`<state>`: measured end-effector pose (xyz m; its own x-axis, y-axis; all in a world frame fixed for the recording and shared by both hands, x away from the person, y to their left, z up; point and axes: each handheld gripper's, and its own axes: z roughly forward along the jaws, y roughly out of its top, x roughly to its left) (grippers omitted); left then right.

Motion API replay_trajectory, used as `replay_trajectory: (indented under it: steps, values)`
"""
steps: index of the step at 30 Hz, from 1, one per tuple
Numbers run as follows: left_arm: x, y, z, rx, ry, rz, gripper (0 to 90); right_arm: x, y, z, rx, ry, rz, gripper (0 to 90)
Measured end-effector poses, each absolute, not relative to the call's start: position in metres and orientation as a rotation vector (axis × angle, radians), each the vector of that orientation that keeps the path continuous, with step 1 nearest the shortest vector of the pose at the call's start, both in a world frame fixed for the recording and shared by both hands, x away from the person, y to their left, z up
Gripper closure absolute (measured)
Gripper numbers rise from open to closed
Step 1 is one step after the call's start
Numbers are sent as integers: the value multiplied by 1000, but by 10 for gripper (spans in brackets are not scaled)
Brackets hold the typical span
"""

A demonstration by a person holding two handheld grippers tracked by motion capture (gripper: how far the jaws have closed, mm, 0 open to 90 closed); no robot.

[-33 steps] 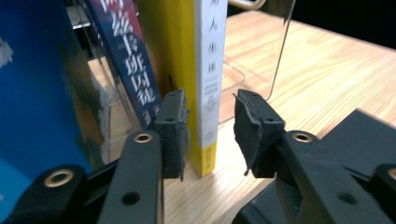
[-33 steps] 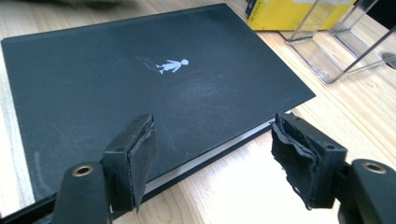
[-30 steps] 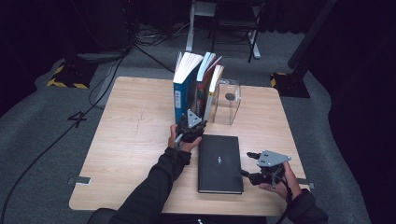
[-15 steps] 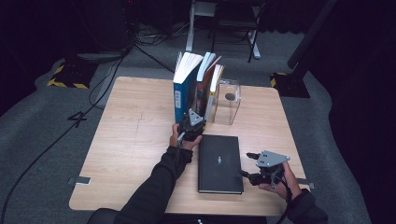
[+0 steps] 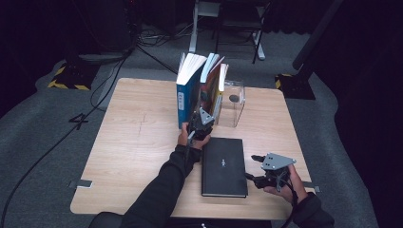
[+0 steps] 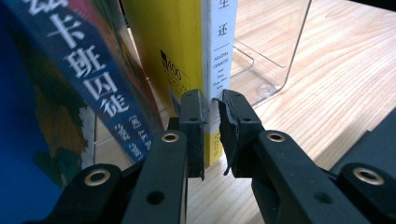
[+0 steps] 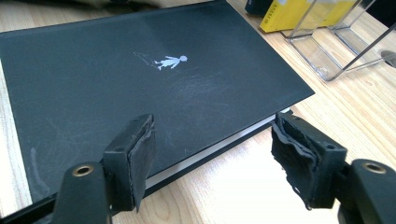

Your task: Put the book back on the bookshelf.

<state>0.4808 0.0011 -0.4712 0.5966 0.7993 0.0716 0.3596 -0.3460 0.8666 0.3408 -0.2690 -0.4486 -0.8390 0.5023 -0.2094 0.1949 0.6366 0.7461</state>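
Several books stand upright at the back of the table, leaning against a clear plastic stand [image 5: 235,102]: a blue one [image 5: 187,95] and a thin yellow book [image 5: 219,90] with a white spine [image 6: 219,51]. My left gripper [image 5: 202,118] [image 6: 211,112] has just been closing, and its pads now press on the lower spine of the yellow book. A black book [image 5: 223,166] [image 7: 140,70] with a small white figure lies flat in front. My right gripper [image 5: 251,167] [image 7: 215,140] stands open at the black book's right edge, with its jaws either side of a corner.
The blue book [image 6: 70,79] leans close on the left of my left gripper. The clear stand [image 6: 275,56] [image 7: 336,46] is just beyond the yellow book. Bare wooden tabletop [image 5: 138,137] lies to the left. Cables and stand legs are on the floor behind.
My left gripper has moved a little toward the standing books, and its jaws have narrowed onto the yellow book's spine. The right gripper has stayed where it was.
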Motion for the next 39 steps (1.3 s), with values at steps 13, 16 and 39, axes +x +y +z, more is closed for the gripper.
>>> replay_trajectory:
  steps: [13, 16, 39]
  values:
    - [493, -3, -469, 1959, 948, 653, 796, 341, -269, -449, 553, 2460, 1053, 308]
    - [495, -3, -469, 1957, 948, 660, 797, 341, -269, -449, 554, 2461, 1055, 309]
    - [453, 87, -479, 1983, 972, 712, 786, 340, -268, -449, 546, 2465, 1046, 309]
